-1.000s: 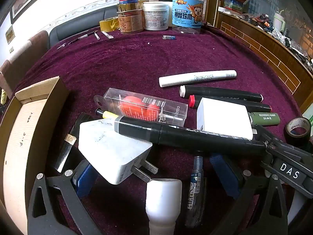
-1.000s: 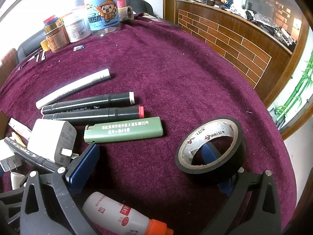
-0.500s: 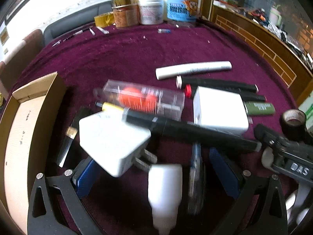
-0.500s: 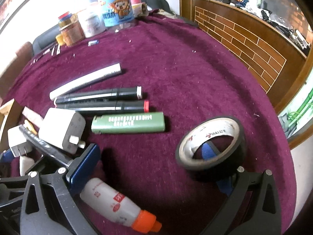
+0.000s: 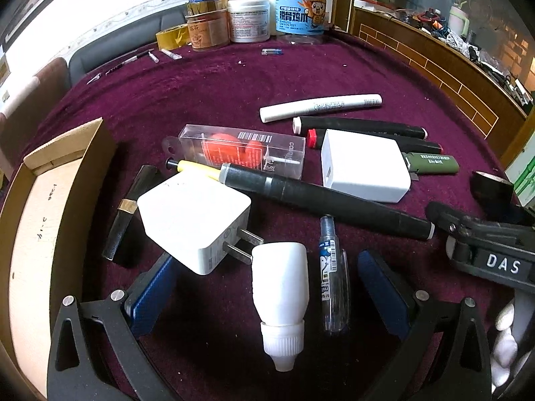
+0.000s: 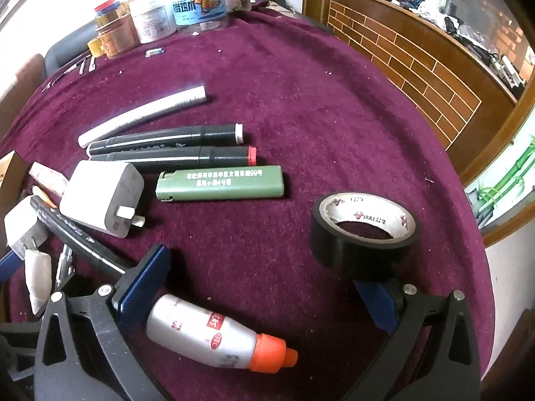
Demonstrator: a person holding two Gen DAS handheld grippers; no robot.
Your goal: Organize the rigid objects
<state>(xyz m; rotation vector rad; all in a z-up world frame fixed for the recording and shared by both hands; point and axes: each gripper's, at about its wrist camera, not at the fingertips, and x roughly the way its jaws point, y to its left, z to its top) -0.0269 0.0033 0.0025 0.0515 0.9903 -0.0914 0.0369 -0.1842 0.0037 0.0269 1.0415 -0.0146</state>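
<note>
item: white dropper bottle [image 5: 280,295], lying on the cloth between my left gripper [image 5: 267,284] pads, jaws spread, nothing held. long axis runs toward me, cap nearest. right gripper [image 6: 267,287] likewise spread, empty.

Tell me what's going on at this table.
A person is sorting small items on a purple cloth with two handheld grippers. The left gripper is open over a white dropper bottle and a lead tube. The right gripper is open, nothing gripped, near an orange-capped bottle and black tape roll. The cardboard box looks empty.
</note>
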